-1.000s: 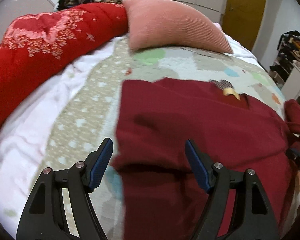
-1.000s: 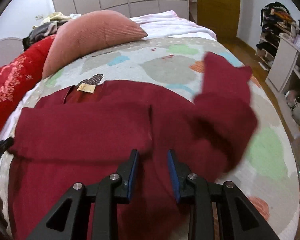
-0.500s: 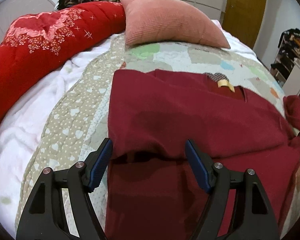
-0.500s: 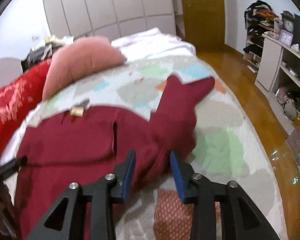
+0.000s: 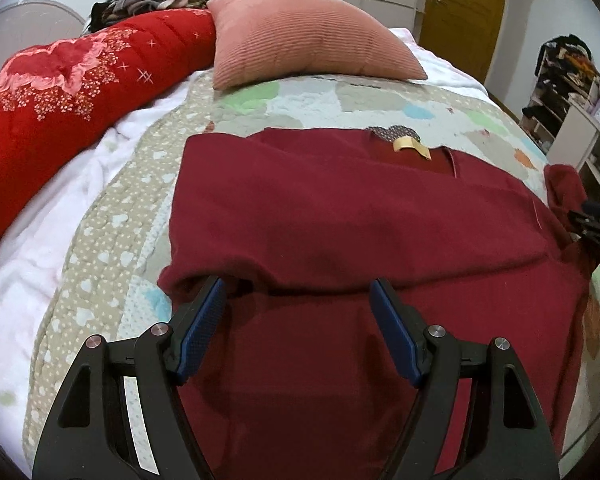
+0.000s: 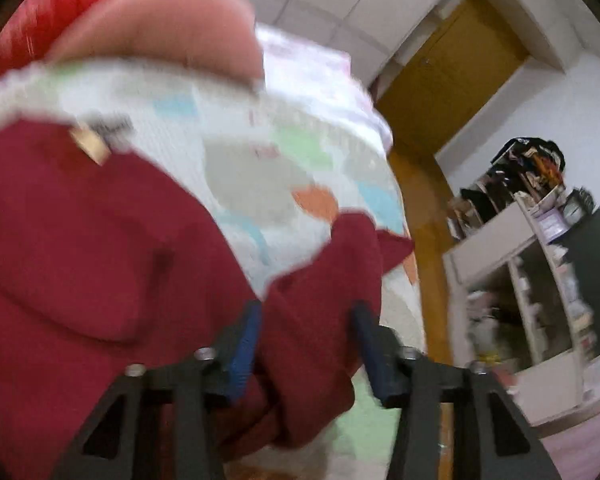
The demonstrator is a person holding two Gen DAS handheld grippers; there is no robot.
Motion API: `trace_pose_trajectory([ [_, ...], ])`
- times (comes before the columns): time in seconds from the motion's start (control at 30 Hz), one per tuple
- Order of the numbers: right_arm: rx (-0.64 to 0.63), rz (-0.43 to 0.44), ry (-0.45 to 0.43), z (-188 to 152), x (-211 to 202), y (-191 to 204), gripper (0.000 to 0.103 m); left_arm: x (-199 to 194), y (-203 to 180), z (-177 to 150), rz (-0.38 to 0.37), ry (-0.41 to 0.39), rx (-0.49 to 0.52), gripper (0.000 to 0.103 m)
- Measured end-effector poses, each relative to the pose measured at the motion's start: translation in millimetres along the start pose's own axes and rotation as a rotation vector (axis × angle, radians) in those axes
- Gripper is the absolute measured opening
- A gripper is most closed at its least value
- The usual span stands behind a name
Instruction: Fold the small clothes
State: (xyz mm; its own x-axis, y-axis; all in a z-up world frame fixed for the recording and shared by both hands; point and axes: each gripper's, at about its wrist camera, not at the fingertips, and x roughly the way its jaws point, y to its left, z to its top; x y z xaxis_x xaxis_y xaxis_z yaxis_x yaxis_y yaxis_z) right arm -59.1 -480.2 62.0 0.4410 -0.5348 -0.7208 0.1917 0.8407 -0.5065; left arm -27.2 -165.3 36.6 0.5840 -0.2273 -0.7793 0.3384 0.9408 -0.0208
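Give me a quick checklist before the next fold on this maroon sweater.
1. Left sleeve folded across the maroon sweater: ok.
2. Left gripper open and free of cloth: ok.
3. Right sleeve folded in: not ok, it trails onto the quilt.
4. Right gripper straddles that sleeve: ok.
5. Right gripper closed on it: not ok, jaws apart.
6. Hem lying flat: cannot tell.
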Motion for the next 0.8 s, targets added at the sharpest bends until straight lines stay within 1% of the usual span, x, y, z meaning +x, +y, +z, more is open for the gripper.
trace_pose_trajectory([
  [0.03, -0.005, -0.005, 0.034, -4, 10, -5, 0.008, 0, -1, -1, 0.002, -0.002, 0.003, 0.075],
  [0.07, 0.027, 0.006, 0.039, -10, 11, -15, 0.001, 1, -1, -1, 0.005, -0.002, 0.004, 0.075],
  [0.1, 0.078, 0.024, 0.025, -18, 7, -28, 0.001, 3, 0, -2, 0.008, 0.002, 0.001, 0.075],
  [0.17, 0.252, 0.080, -0.030, -42, -17, -69, 0.001, 7, 2, -3, 0.006, 0.013, -0.015, 0.075],
  [0.2, 0.365, 0.098, -0.057, -61, -31, -93, 0.001, 9, 4, -3, -0.001, 0.020, -0.027, 0.075],
  [0.23, 0.513, 0.098, -0.076, -93, -46, -121, 0.001, 10, 5, -5, -0.010, 0.025, -0.040, 0.075],
  [0.27, 0.580, 0.092, -0.074, -111, -51, -131, 0.001, 12, 5, -6, -0.016, 0.029, -0.046, 0.075],
  [0.3, 0.644, 0.084, -0.049, -135, -52, -142, 0.001, 14, 3, -8, -0.018, 0.033, -0.043, 0.075],
  [0.33, 0.685, 0.088, 0.007, -158, -46, -149, 0.001, 15, 2, -9, -0.013, 0.035, -0.035, 0.075],
  [0.37, 0.704, 0.104, 0.042, -169, -42, -153, 0.001, 16, 0, -10, -0.003, 0.036, -0.026, 0.075],
  [0.4, 0.721, 0.142, 0.048, -178, -42, -155, 0.001, 17, -2, -12, 0.008, 0.035, -0.019, 0.075],
  [0.43, 0.729, 0.186, 0.019, -179, -48, -157, 0.003, 16, -3, -14, 0.014, 0.033, -0.020, 0.075],
  [0.5, 0.684, 0.226, -0.054, -162, -62, -149, 0.014, 15, -3, -16, 0.009, 0.032, -0.031, 0.075],
  [0.53, 0.621, 0.245, -0.094, -143, -70, -138, 0.039, 15, -3, -17, 0.006, 0.032, -0.033, 0.075],
  [0.57, 0.565, 0.253, -0.118, -127, -76, -125, 0.059, 15, -3, -18, 0.006, 0.033, -0.032, 0.075],
  [0.6, 0.502, 0.253, -0.146, -109, -80, -111, 0.062, 16, -4, -20, 0.010, 0.034, -0.028, 0.075],
  [0.63, 0.420, 0.244, -0.173, -89, -82, -93, 0.062, 17, -5, -21, 0.012, 0.034, -0.024, 0.075],
  [0.67, 0.344, 0.221, -0.177, -72, -78, -76, 0.061, 17, -5, -22, 0.014, 0.033, -0.021, 0.075],
  [0.7, 0.219, 0.152, -0.149, -52, -68, -51, 0.061, 17, -5, -23, 0.014, 0.031, -0.020, 0.075],
  [0.77, 0.070, 0.024, -0.072, -34, -39, -20, 0.061, 17, -5, -23, 0.012, 0.030, -0.025, 0.075],
  [0.8, 0.020, -0.019, -0.023, -28, -18, -9, 0.058, 18, -4, -24, 0.009, 0.031, -0.030, 0.076],
])
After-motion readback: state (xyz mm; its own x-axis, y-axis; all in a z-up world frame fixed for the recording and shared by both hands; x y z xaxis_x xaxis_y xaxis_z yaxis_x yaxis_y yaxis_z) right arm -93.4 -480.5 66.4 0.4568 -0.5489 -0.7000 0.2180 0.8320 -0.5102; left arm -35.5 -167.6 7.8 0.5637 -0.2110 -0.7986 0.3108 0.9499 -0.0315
